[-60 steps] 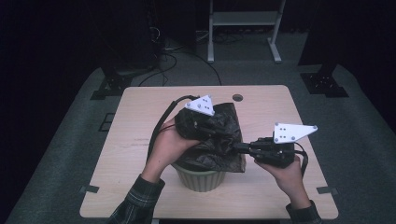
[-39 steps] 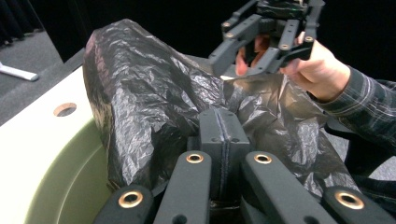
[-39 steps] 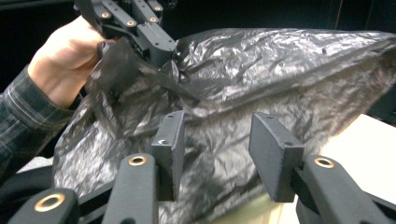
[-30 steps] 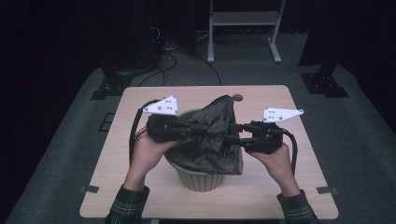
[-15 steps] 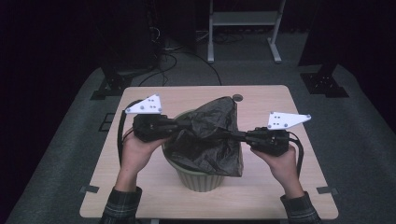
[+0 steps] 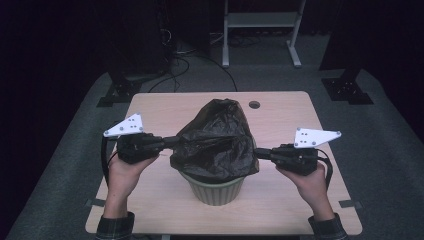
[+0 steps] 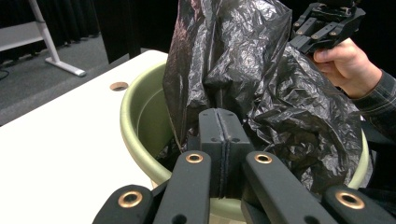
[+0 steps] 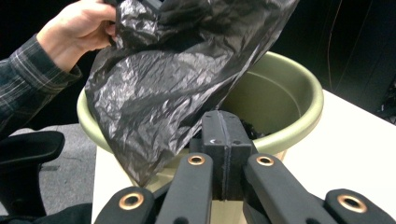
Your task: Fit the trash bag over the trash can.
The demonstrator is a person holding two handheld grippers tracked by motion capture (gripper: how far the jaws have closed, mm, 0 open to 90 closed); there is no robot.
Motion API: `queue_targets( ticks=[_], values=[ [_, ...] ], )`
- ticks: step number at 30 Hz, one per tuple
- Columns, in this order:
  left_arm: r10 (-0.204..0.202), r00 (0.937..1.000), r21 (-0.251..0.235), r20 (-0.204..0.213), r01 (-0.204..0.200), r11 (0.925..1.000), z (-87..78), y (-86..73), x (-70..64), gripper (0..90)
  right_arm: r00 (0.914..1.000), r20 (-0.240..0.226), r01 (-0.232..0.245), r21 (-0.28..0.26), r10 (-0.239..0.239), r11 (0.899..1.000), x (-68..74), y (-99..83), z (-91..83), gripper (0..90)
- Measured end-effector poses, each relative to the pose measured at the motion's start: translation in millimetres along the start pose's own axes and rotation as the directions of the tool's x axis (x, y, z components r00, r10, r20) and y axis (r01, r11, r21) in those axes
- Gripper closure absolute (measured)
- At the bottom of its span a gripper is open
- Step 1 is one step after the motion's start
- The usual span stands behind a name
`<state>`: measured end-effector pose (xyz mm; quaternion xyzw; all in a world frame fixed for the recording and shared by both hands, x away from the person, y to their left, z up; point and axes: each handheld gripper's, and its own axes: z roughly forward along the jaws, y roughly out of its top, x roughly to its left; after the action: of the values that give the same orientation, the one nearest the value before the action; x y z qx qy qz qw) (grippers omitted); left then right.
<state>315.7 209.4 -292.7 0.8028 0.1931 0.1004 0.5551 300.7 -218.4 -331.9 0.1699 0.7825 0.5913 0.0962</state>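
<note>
A crinkled, glossy black plastic bag [image 6: 216,142] is seen over a smooth, matt green plastic bin [image 6: 214,187]. A pale wood-grain table [image 6: 280,112] with a smooth finish is shown beneath; matt black jaws with brass-coloured rivets are visible.

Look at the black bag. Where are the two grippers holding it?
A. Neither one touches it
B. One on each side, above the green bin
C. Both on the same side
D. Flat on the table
B: the left gripper and the right gripper pinch opposite edges of the black bag, which is spread out above the green bin.
</note>
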Motion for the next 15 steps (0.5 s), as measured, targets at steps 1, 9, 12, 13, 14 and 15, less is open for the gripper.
queue_targets(
  ticks=[1, 9, 12, 13, 14, 15],
  values=[
    [0.002, 1.0, 0.004, 0.006, -0.002, 1.0, 1.5, 0.4, -0.5, 89.7, 1.0, -0.001, -0.004, -0.009, 0.004, 1.0, 0.0, 0.3, -0.1, 88.0],
    [0.006, 0.9997, 0.011, 0.024, -0.007, 0.9999, 9.4, 1.1, -4.8, 88.5, 0.9996, -0.004, -0.029, -0.037, 0.029, 0.999, -1.6, 15.2, -1.0, 67.4],
    [0.008, 0.9996, 0.012, 0.026, -0.009, 0.9999, 9.5, 1.5, -5.3, 88.5, 0.9994, 0.002, -0.034, -0.051, 0.034, 0.998, -4.8, 22.9, 1.6, 64.2],
    [0.009, 0.9996, 0.012, 0.027, -0.01, 0.9999, 9.5, 1.6, -5.2, 88.5, 0.9991, 0.001, -0.042, -0.05, 0.042, 0.998, -6.9, 25.6, 3.1, 62.9],
    [0.01, 0.9996, 0.013, 0.028, -0.01, 0.9999, 9.4, 1.5, -4.9, 88.5, 0.9989, 0.004, -0.046, -0.049, 0.047, 0.998, -9.2, 28.4, 4.7, 61.3],
    [0.009, 0.9996, 0.014, 0.027, -0.01, 0.9999, 9.2, 1.4, -4.8, 88.5, 0.9985, 0.016, -0.051, -0.053, 0.052, 0.997, -11.6, 31.1, 6.1, 60.0]
  ],
)
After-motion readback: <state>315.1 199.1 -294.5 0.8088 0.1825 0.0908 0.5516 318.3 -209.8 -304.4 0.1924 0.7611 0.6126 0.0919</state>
